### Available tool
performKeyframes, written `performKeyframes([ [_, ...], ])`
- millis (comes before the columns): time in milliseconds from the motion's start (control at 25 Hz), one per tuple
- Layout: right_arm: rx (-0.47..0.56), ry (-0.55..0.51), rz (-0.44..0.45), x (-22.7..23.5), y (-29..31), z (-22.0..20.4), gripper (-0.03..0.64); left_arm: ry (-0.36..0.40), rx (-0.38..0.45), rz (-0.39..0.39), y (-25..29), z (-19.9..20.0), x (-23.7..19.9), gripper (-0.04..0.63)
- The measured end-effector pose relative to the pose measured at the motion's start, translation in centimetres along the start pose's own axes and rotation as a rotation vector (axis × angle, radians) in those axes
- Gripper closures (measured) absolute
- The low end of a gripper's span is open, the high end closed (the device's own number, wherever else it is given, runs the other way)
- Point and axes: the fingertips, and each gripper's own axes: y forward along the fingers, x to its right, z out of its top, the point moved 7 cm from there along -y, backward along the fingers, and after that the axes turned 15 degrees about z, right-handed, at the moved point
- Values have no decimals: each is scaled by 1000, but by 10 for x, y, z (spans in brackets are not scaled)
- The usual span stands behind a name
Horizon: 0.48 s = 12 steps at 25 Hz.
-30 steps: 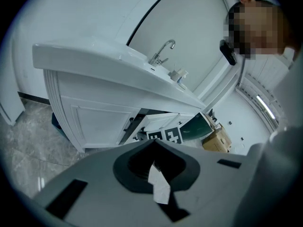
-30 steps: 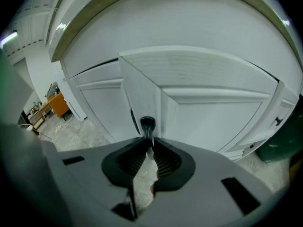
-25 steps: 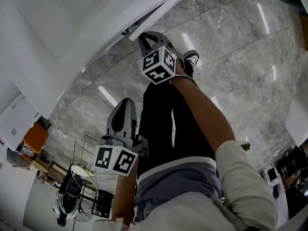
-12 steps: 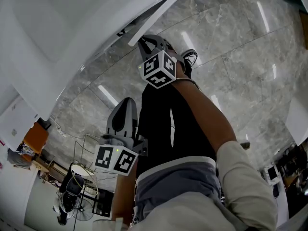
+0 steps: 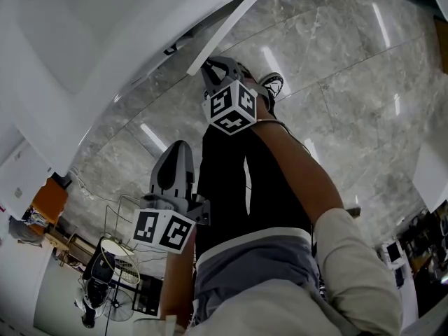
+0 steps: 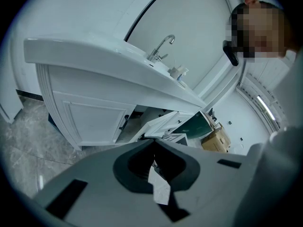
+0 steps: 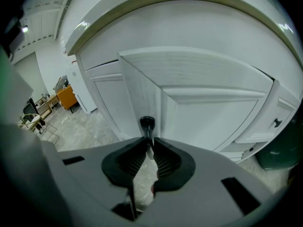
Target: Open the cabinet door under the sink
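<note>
Fingers of the right gripper (image 7: 150,141) are clenched on the dark handle (image 7: 147,124) of the cabinet door (image 7: 208,108), which stands partly swung out below the sink counter (image 6: 94,60), a grip suited to pulling it wider. The left gripper (image 6: 154,142) hangs aside, its fingers pressed together on nothing.

**Cabinet door swings further out**

Over the last second the cabinet door (image 5: 227,30) has come away from the cabinet front. Its white edge was at first only just lifted off, and it now stands out as a long slanted strip with a wider dark gap behind it. The right gripper (image 5: 208,67), on the door's handle (image 7: 147,124), has drawn back toward the person along with the door. Its marker cube sits lower in the head view and covers more of the shoe (image 5: 273,84) beyond. The left gripper (image 5: 178,149) has drifted slightly to the left.
</note>
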Motion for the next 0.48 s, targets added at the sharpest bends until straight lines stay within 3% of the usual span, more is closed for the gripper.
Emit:
performKeyframes([
  [480, -19, -36, 37, 0, -13, -17, 560, 6, -10, 3, 7, -2, 11, 595],
])
